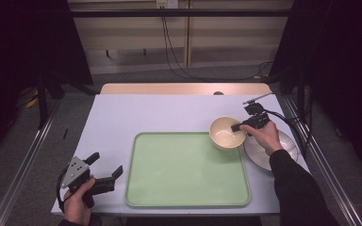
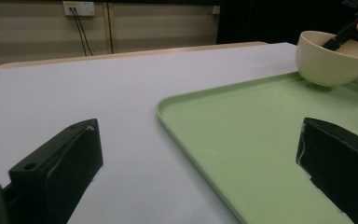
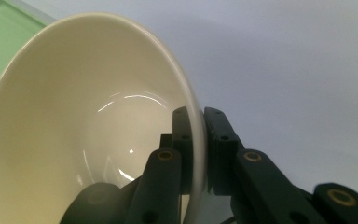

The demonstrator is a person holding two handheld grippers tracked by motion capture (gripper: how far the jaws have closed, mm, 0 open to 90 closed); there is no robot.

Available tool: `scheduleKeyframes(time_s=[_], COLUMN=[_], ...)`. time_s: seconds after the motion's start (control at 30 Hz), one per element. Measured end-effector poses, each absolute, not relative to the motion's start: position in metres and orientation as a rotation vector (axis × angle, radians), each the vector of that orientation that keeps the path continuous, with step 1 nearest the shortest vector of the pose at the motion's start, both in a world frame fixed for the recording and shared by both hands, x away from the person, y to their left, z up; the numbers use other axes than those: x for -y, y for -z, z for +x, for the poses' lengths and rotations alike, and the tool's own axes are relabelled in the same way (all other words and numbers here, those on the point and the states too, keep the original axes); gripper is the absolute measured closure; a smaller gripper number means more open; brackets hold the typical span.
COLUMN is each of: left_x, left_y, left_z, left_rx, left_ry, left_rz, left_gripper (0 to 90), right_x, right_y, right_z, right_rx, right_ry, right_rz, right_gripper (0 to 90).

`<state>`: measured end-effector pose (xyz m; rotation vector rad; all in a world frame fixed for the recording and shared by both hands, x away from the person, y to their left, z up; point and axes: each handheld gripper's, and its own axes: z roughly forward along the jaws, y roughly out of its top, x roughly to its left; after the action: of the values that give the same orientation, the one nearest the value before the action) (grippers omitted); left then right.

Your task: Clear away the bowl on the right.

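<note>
Wall socket (image 2: 78, 8), black cables (image 1: 169, 52), perhaps dark curtains (image 1: 339, 70)

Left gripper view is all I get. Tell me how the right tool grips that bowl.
Observer: The right tool is shut on the wall of the bowl, one jaw inside, one outside.
Operator: Report what lies right of the tray.
Observer: A plate lies on the table just right of the tray, partly under the person's right hand.
</note>
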<state>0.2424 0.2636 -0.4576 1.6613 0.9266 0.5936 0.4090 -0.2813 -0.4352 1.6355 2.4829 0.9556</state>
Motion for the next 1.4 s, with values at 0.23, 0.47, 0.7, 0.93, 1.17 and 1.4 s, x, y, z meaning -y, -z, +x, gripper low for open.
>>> scheduleKeyframes(time_s=[0.23,0.47,0.7,0.93,1.17,1.4], left_x=[-0.263,-0.263,-0.263,-0.263,-0.264,-0.264], left_y=[0.458,0.458,0.457,0.457,0.458,0.458], left_z=[0.242,0.242,0.242,0.242,0.242,0.242], left_rx=[-0.927,-0.916,-0.919,-0.919,-0.92,-0.922], left_ry=[-0.599,-0.595,-0.602,-0.598,-0.598,-0.601], left_rz=[1.663,1.665,1.668,1.666,1.665,1.667], left_gripper=[0.4,0.4,0.3,0.4,0.3,0.4], right_x=[0.283,0.28,0.279,0.279,0.281,0.28], right_y=[0.441,0.444,0.448,0.449,0.452,0.453], right_z=[0.409,0.41,0.41,0.41,0.41,0.409], right_rx=[-2.496,-2.51,-2.498,-2.504,-2.508,-2.511], right_ry=[-0.929,-0.913,-0.906,-0.904,-0.93,-0.935], right_rz=[1.665,1.672,1.676,1.67,1.647,1.618], right_gripper=[84.0,84.1,84.3,84.2,84.2,84.0])
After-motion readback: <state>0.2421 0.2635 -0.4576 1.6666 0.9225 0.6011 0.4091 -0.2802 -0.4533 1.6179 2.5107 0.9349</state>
